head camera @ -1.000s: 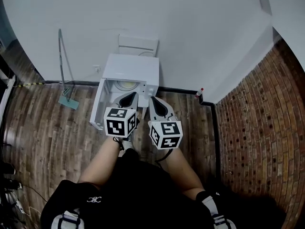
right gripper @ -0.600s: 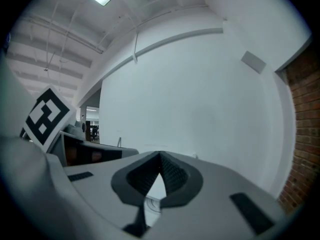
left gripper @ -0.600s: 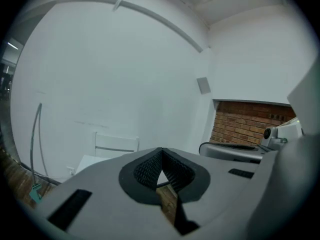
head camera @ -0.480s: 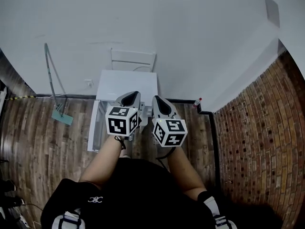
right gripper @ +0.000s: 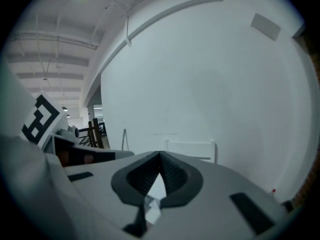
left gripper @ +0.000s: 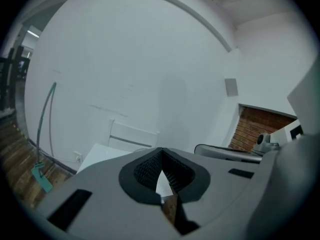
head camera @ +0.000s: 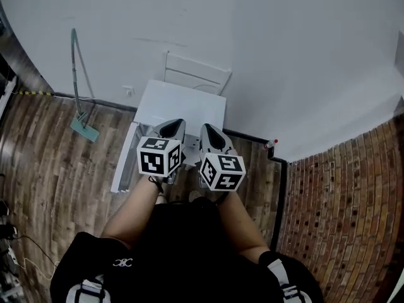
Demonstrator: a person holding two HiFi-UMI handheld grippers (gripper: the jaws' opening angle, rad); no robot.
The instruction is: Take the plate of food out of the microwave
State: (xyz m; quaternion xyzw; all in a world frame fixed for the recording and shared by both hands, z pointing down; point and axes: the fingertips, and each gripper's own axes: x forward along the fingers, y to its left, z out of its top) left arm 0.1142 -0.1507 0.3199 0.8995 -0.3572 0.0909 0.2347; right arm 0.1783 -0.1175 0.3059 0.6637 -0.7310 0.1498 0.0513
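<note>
Now both grippers stood closer to microwave (head camera: 183,103) than second ago: left gripper (head camera: 173,126) and right gripper (head camera: 209,131) side by side, tips over its front edge. Both jaw pairs were clenched, nothing between them. Plate of food, visible in cavity second ago, was hidden under microwave top; judged ahead of and below jaws. Door (head camera: 123,166) hung open left of left jaws, so access looked ready, though jaws would need to part first. Count: one microwave, one open door, two grippers, one mop (head camera: 83,128) well left of jaws, one small bottle (head camera: 271,143) right of them, no plate in sight.
</note>
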